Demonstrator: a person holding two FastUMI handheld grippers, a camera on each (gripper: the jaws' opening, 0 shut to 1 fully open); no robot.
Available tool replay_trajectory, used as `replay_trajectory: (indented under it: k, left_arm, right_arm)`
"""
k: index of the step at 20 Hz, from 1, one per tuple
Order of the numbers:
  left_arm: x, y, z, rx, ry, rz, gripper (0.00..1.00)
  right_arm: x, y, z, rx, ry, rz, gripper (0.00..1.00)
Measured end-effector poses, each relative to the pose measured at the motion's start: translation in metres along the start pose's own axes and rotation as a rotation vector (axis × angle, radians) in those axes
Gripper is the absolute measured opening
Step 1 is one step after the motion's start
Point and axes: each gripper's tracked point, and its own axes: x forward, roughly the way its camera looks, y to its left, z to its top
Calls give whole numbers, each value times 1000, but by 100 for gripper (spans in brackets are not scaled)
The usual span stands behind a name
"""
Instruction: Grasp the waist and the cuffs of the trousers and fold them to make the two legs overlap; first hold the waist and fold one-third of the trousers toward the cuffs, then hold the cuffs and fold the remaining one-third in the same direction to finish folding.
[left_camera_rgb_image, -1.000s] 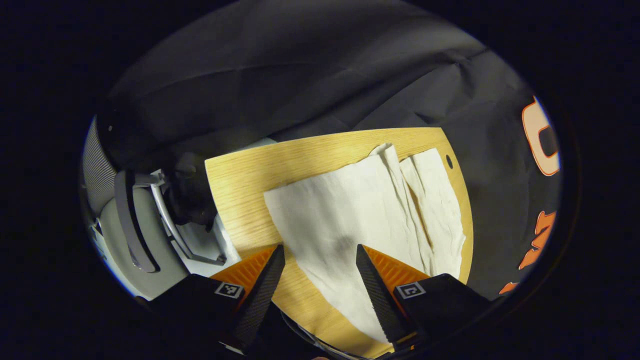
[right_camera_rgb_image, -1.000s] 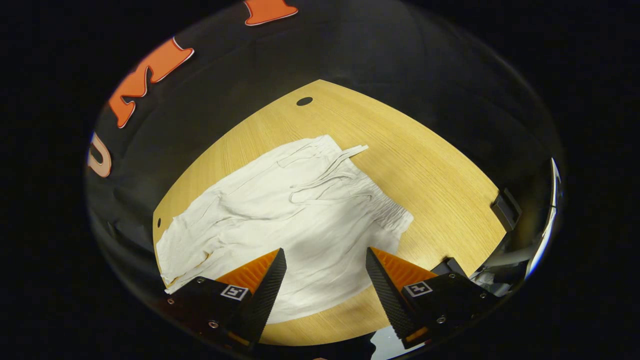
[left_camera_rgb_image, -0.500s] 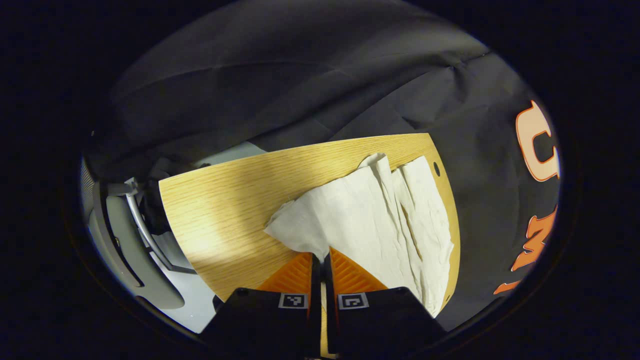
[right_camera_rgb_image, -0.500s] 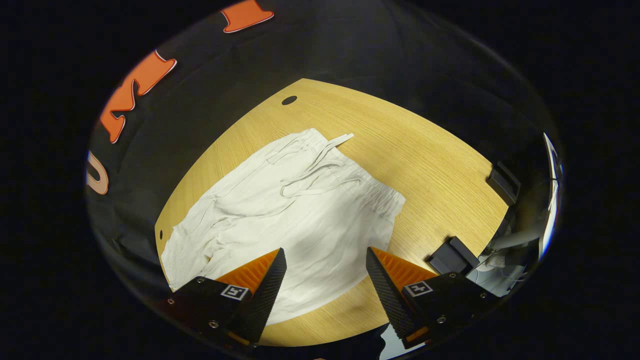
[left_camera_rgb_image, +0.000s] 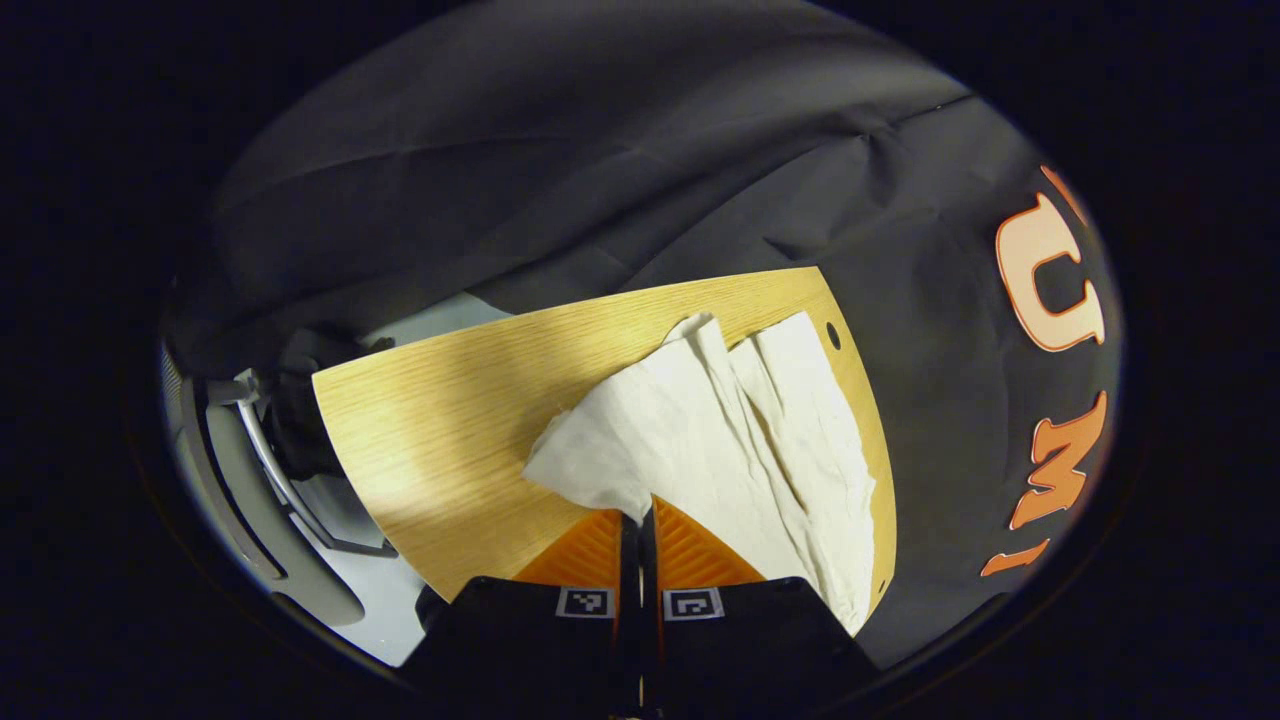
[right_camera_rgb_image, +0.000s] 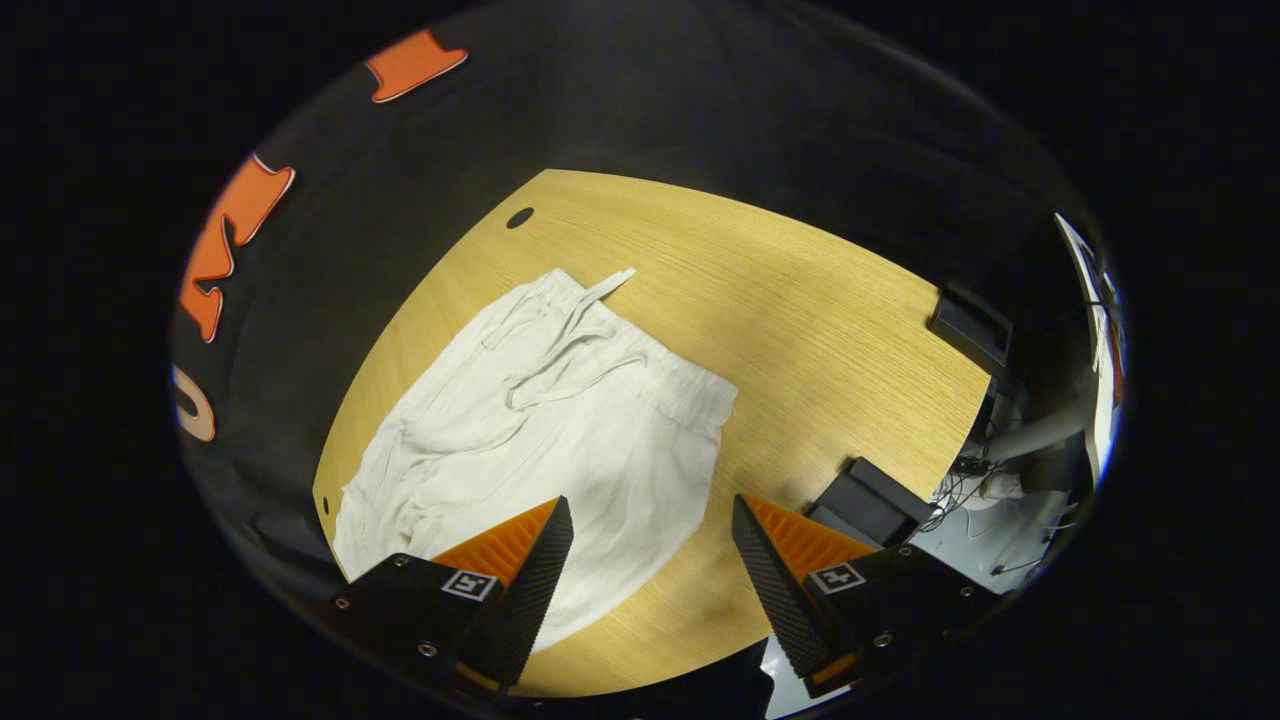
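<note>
Two fingers of the left hand-held gripper (left_camera_rgb_image: 639, 520) pinch the trousers (left_camera_rgb_image: 720, 440); right hand-held gripper (right_camera_rgb_image: 650, 545) gapes wide.

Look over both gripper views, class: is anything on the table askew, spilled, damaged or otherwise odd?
Nothing spilled or damaged. The white trousers lie wrinkled near the table's edge, drawstring trailing loose past the waistband. One corner is bunched up off the wood where the left gripper pinches it; the right gripper is open above.
</note>
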Motion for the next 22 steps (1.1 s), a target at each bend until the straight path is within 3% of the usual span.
replay_trajectory:
  k: [5, 8, 12, 14, 15, 17, 22]
  left_arm:
    - [-18, -30, 7, 13, -29, -29, 4]
    - [-25, -46, 9, 17, -38, -32, 4]
    - [-31, -60, 11, 29, -46, -47, 4]
    - [-34, -70, 13, 59, -48, -59, 5]
    - [-35, -73, 12, 75, -51, -60, 4]
    - [-38, -78, 16, 108, -54, -50, 5]
    - [-40, -77, 21, 178, -50, -2, 5]
  right_arm:
    - [35, -5, 16, 99, 36, 6, 97]
    - [50, -18, 22, 112, 49, -61, 94]
    - [64, -13, 32, 158, 63, -72, 88]
    - [70, -19, 33, 161, 64, -92, 73]
    - [72, -22, 32, 173, 69, -88, 45]
    - [73, -14, 35, 248, 85, -29, 15]
    - [57, -15, 51, 334, 59, 71, 6]
